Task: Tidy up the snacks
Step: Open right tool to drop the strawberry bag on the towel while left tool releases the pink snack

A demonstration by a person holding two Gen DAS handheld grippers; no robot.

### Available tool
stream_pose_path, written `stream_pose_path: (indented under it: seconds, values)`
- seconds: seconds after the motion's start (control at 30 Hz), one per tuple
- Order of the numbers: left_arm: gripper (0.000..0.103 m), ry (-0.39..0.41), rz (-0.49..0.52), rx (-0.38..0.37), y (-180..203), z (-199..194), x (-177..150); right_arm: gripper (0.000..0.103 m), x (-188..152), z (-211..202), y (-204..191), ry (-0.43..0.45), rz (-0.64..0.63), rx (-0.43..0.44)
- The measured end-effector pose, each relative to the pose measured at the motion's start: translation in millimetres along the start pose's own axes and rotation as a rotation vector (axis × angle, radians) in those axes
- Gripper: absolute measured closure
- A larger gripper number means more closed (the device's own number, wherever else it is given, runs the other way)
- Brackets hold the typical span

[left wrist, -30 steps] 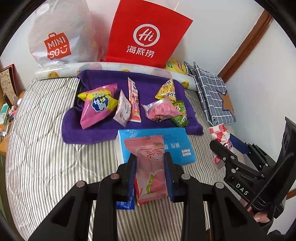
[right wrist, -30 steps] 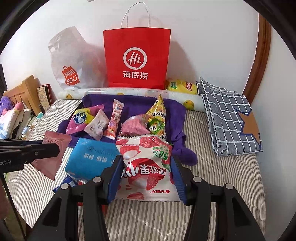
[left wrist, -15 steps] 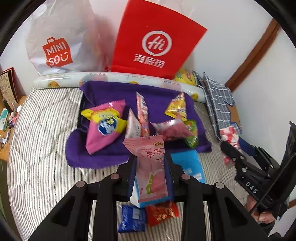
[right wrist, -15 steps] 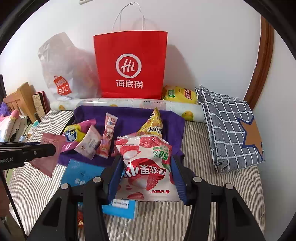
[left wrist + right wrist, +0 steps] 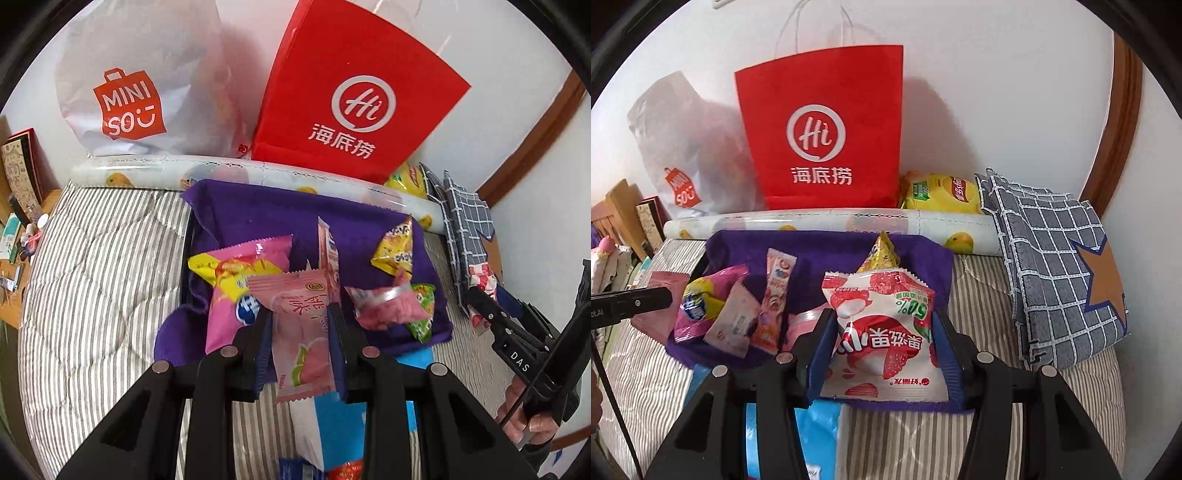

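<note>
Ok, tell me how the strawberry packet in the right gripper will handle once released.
The strawberry packet looks puffy and probably light. Its crimped film seems floppy, so it likely flops flat on the purple towel rather than rolling.

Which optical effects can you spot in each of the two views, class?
Left wrist view: fisheye bends the red paper bag and the dark vignette rounds the corners; the gripper frame is soft. Right wrist view: the red bag casts a soft shadow on the wall; the wooden trim curves.

Snack packets (image 5: 388, 310) on towel (image 5: 258, 210), before paper bag (image 5: 354, 96).
</note>
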State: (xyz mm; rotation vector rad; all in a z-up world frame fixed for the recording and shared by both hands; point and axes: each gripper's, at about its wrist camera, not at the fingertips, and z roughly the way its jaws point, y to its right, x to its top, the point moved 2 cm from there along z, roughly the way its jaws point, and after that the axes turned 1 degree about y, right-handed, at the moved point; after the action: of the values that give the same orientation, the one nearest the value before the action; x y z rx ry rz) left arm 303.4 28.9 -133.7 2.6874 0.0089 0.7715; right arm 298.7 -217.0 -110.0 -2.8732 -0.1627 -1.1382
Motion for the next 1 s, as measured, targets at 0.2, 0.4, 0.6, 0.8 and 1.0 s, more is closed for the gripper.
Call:
stream_pose_path:
  seconds: [0.2,0.4,0.6,0.8,1.0]
  values:
    - [0.075,-0.005,-0.007,-0.004,-3,19,15,0.052,4,18,13,-0.016,0.012,-0.017]
    - [0.075,0.007,0.011,0.014,0,35,26,0.052,7,37,13,-0.032,0.001,-0.011]
    - [0.075,0.004,0.011,0.024,-3,45,30,0.052,13,55,3,-0.049,-0.009,0.027]
    - [0.075,0.004,0.015,0.035,-4,48,29,0.051,9,74,-4,-0.084,-0.030,0.023]
    - [0.070,0.005,0.030,0.037,1,47,28,0.037,10,73,-4,-0.096,-0.028,0.034]
